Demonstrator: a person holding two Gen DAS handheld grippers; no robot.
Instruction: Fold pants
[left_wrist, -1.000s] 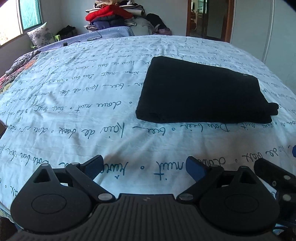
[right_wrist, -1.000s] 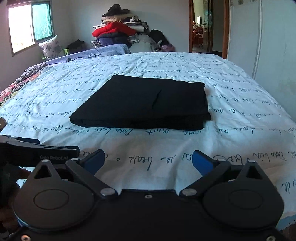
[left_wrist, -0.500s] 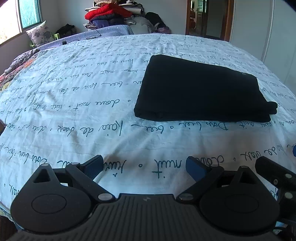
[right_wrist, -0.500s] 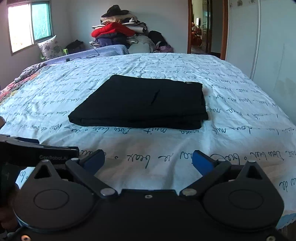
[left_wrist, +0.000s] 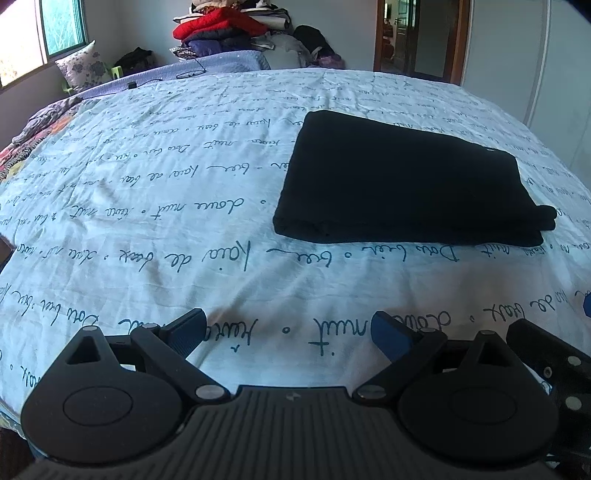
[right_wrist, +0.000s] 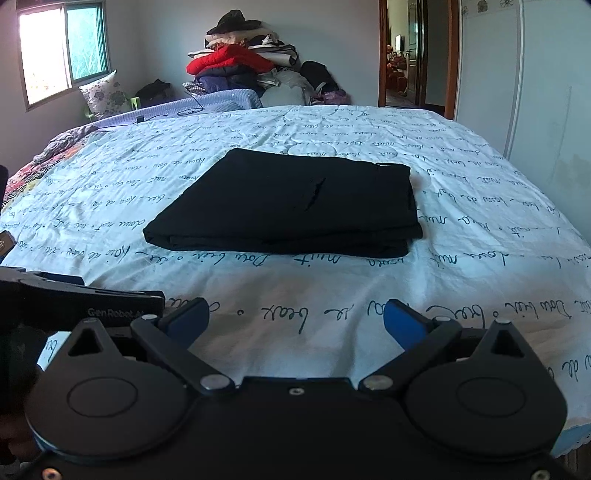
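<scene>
Black pants (left_wrist: 402, 184) lie folded into a flat rectangle on the bed; they also show in the right wrist view (right_wrist: 291, 203). My left gripper (left_wrist: 290, 332) is open and empty, held over the near edge of the bed, well short of the pants. My right gripper (right_wrist: 295, 323) is open and empty, also near the front edge and apart from the pants. Part of the right gripper (left_wrist: 554, 365) shows at the lower right of the left wrist view. The left gripper's body (right_wrist: 74, 306) shows at the left of the right wrist view.
The bed has a pale blue sheet with dark script writing (left_wrist: 147, 206). A pile of clothes (right_wrist: 240, 62) stands against the far wall. A flowered pillow (right_wrist: 103, 92) sits under the window. A doorway (right_wrist: 406, 55) opens at the back right.
Both grippers have drawn slightly back and shifted view; the pants lie unmoved. Both jaws stay open.
</scene>
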